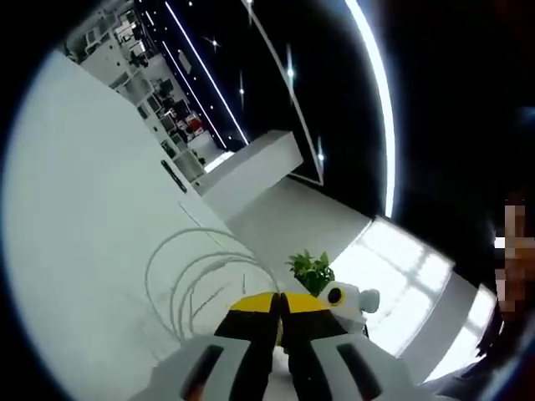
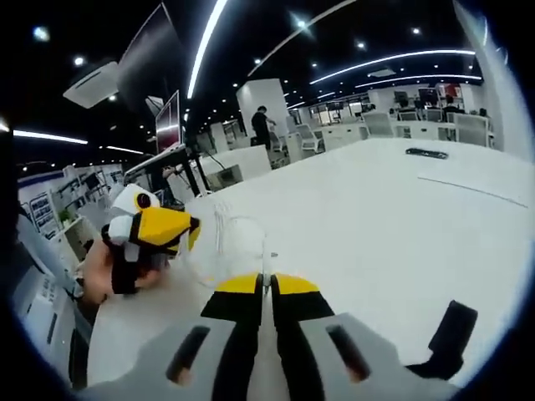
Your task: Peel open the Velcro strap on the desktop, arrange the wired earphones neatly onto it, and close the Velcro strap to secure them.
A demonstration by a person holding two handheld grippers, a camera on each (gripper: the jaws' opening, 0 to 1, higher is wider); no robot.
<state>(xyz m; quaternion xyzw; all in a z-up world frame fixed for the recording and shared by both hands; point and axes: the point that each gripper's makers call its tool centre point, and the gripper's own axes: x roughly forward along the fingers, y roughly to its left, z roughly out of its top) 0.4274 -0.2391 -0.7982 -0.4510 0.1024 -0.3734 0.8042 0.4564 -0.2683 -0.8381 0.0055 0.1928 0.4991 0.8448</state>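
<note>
The left tool (image 1: pixel 280 311) has its yellow-tipped black jaws pressed together, and thin white wire runs up to the tips, so it seems to be pinching the wired earphones (image 1: pixel 201 271). The cord fans out from there in several loose, springy loops lying on the smooth white desk (image 1: pixel 84 209). A small dark, slim oblong, probably the Velcro strap (image 1: pixel 174 175), lies flat on the desk well beyond the loops. Just past the jaw tips the other tool's yellow-and-white head pokes in, with a leafy green plant (image 1: pixel 311 269) behind it.

In the right gripper view, the right tool (image 2: pixel 267 288) likewise has its jaws narrowed to a slit, with a fine strand of the earphones (image 2: pixel 230 238) rising from between the tips; the pale cord curls in faint arcs over the matte desk (image 2: pixel 393 217) just ahead. The left tool (image 2: pixel 159 230) comes in from the left, its yellow beak-like jaws closed, gripped by a hand (image 2: pixel 104 267). The strap (image 2: pixel 426 153) is a thin dark bar far across the desk. A black, blocky piece (image 2: pixel 447 334) sits near the lower right; I can't tell what it is.
</note>
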